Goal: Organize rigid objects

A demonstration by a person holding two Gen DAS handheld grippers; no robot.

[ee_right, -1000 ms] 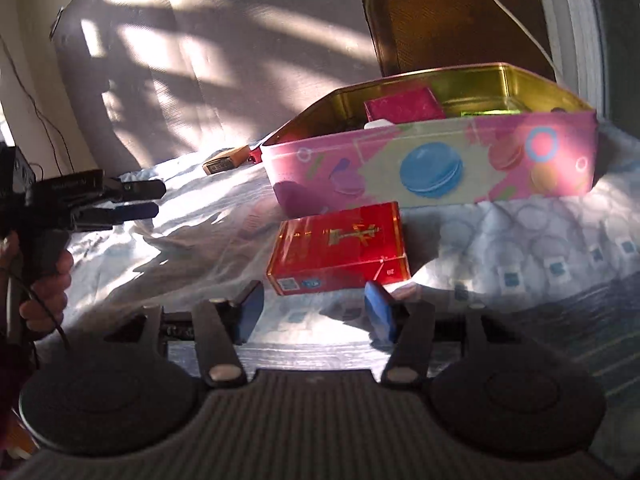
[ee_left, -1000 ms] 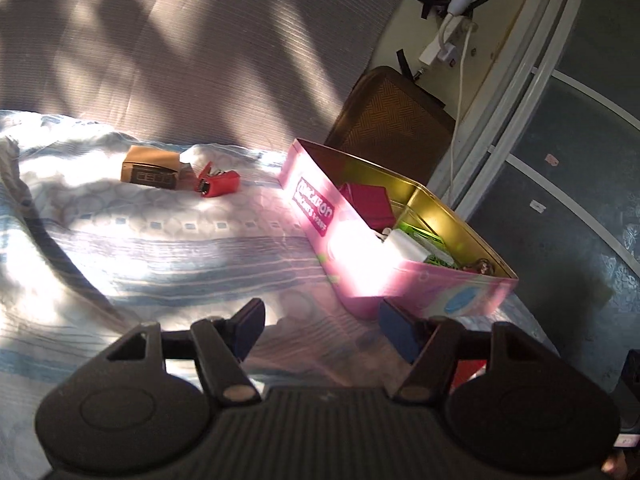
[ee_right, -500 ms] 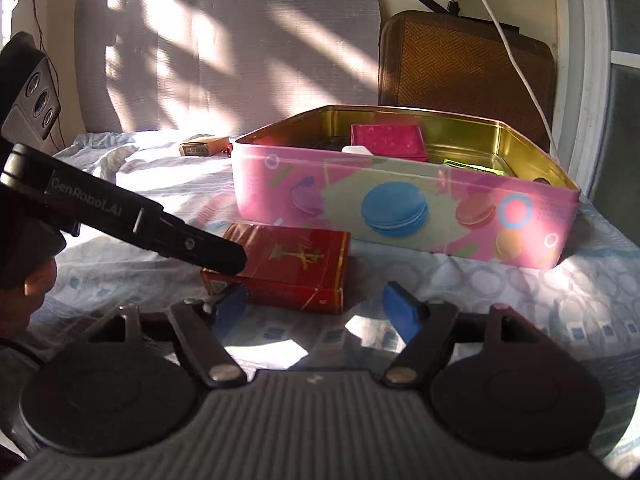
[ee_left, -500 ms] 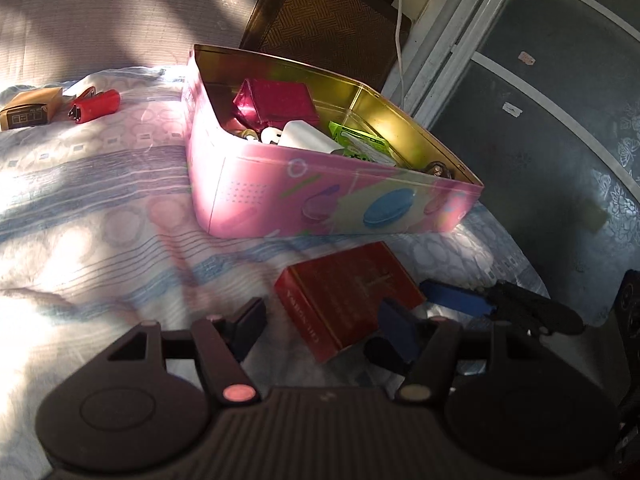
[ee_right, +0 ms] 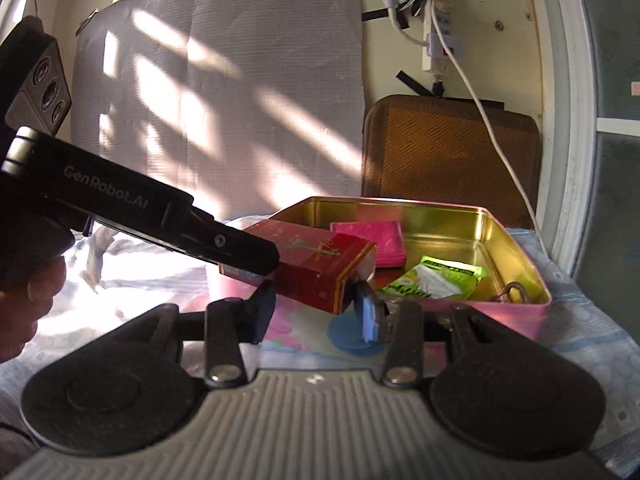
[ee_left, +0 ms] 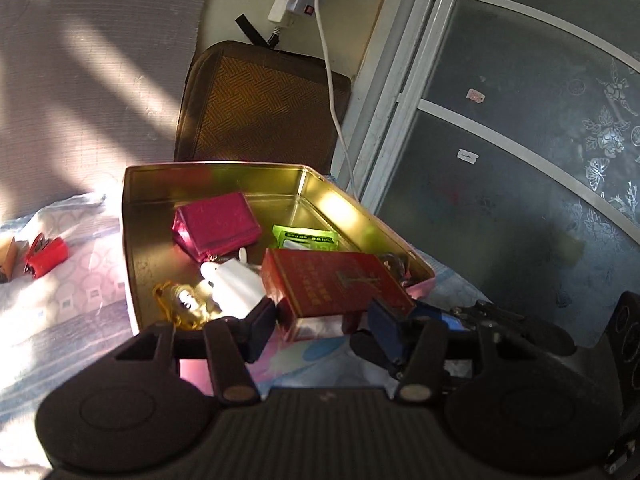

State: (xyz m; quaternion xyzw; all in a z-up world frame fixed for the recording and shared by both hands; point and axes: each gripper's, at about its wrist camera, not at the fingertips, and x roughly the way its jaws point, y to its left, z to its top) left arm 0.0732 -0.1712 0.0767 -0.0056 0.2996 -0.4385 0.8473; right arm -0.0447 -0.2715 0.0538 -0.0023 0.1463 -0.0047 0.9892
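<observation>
I've got the flat red cardboard box (ee_right: 320, 268) clamped between both grippers, left gripper (ee_left: 322, 326) and right gripper (ee_right: 316, 308) each closed on it, held over the near rim of the pink rectangular tin (ee_right: 516, 312)

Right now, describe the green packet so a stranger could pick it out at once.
Find the pink tin with the gold inside, standing on the bed. The green packet lies flat on its floor near the right wall, beside the magenta box. It is the only bright green thing, with a white centre.
</observation>
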